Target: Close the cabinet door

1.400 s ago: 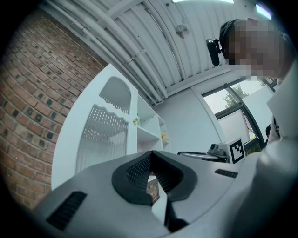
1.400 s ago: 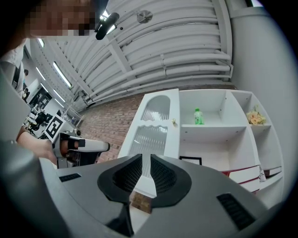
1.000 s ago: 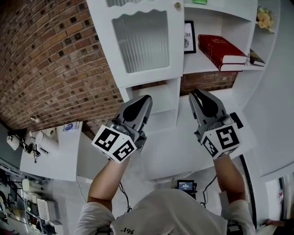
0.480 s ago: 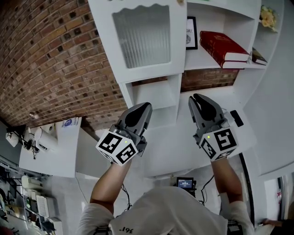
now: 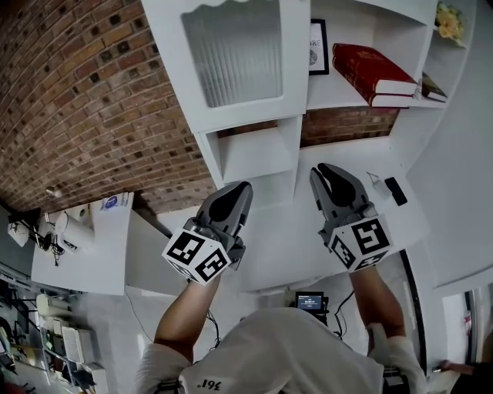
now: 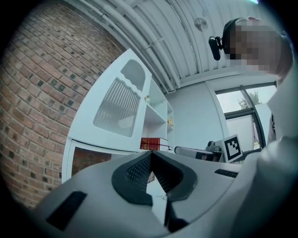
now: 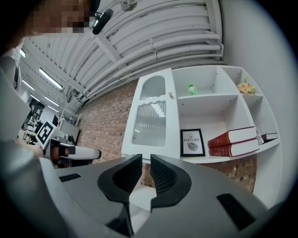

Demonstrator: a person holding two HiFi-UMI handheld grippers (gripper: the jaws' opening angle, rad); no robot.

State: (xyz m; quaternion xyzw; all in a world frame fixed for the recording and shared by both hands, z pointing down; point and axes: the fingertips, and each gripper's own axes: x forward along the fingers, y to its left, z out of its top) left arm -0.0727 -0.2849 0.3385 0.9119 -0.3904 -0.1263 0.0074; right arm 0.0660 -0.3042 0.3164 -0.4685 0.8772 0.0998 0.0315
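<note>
I hold both tongs up over the white counter (image 5: 281, 250), pointing at the white cabinet on the brick wall (image 5: 77, 100), and neither touches anything. My left gripper (image 5: 240, 189) has its jaws pressed together at the tips with nothing between them, as its own view shows plainly. My right gripper (image 5: 320, 171) keeps only a narrow slit between its ribbed pads (image 7: 160, 174), and that slit is empty too.

The cabinet door (image 5: 231, 54), white with a ribbed glass panel, hangs above and ahead of both tongs, over the cabinet's left bay. Its small knob (image 7: 170, 95) sits near the upper right corner. From the left gripper view the door seems to stand a little forward of the shelves (I cannot tell whether it is fully flush).

Right of the door the shelves lie open: a framed print (image 5: 317, 46) just beside the door's edge, then two red books (image 5: 370, 73) stacked flat, with yellow flowers (image 5: 449, 21) on the far right. Under the door is an open cubby (image 5: 254, 154). A small dark slab (image 5: 396, 191) lies on the counter near my right gripper.
</note>
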